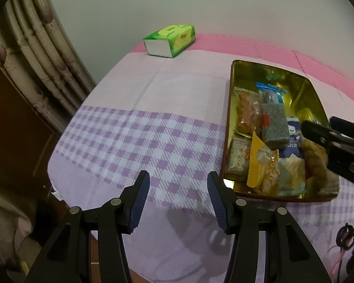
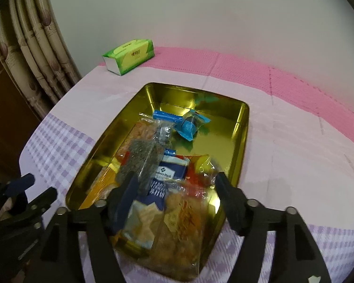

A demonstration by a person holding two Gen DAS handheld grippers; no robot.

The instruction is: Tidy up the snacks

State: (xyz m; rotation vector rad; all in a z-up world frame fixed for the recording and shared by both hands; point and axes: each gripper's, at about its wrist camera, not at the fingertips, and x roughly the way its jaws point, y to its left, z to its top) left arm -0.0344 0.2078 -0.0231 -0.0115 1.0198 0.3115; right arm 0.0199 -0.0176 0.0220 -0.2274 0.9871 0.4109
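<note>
A gold tin tray (image 2: 244,122) sits on the table and holds several wrapped snacks: a blue packet (image 2: 188,127), a grey block (image 2: 139,162), a navy cracker pack (image 2: 167,176) and a clear bag of brown pastry (image 2: 181,226). My right gripper (image 2: 177,195) is open, its fingers on either side of the pastry bag and cracker pack at the tray's near end. My left gripper (image 1: 178,191) is open and empty over the checked cloth, left of the tray (image 1: 226,141). The right gripper (image 1: 323,136) also shows in the left wrist view over the tray.
A green tissue box (image 1: 170,40) stands at the far left corner of the table; it also shows in the right wrist view (image 2: 128,55). A pink mat (image 2: 271,75) runs along the back by the wall. Curtains (image 1: 33,47) hang at the left past the table edge.
</note>
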